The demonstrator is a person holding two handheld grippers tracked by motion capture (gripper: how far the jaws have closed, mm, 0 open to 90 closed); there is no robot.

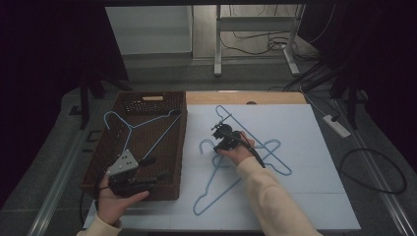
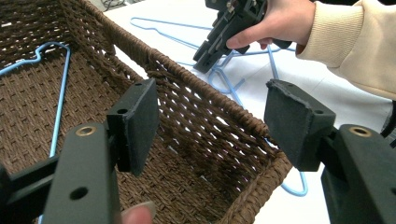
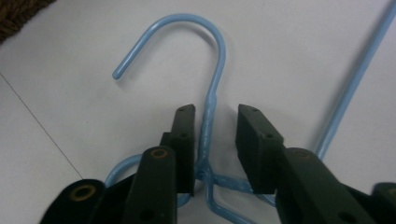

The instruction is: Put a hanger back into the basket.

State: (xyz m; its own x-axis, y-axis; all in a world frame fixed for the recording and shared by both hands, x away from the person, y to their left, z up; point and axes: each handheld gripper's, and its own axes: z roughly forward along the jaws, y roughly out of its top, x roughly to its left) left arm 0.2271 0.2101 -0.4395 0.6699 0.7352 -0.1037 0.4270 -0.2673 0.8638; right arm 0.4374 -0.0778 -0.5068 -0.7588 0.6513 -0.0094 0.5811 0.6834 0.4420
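Nearest the person, the left gripper (image 1: 147, 173) is held low over the near right corner of the wicker basket (image 1: 172, 191). Its jaws are spread wide with nothing between them; in the left gripper view the left gripper (image 2: 212, 121) is seen with the basket's woven right wall (image 2: 205, 112) running through the gap, one pad over the basket's inside, the other over the white table cover (image 2: 327, 88). Whether either pad touches the wicker cannot be told.

Inside the basket one blue wire hanger (image 1: 142, 125) is seen, its hook toward the far left corner — the same hanger (image 2: 58, 102) shows as a thin blue line on the basket floor.

Farther out, on the white cover just right of the basket, the right gripper (image 1: 220, 143) is pointed down at a hanger lying flat (image 1: 216, 187), near its hook (image 1: 205, 145). In the right gripper view the right gripper (image 3: 210, 140) is set astride the twisted neck (image 3: 208, 135) just below the hook: jaws part open, the neck close against the left pad, a clear gap left to the right pad. The neck is not yet clamped.

A further blue hanger (image 1: 236, 123) is seen lying crossed with the first on the cover, beyond the right hand (image 1: 236, 153). Past the cover, a strip of bare wooden tabletop (image 1: 275, 97) is noted.
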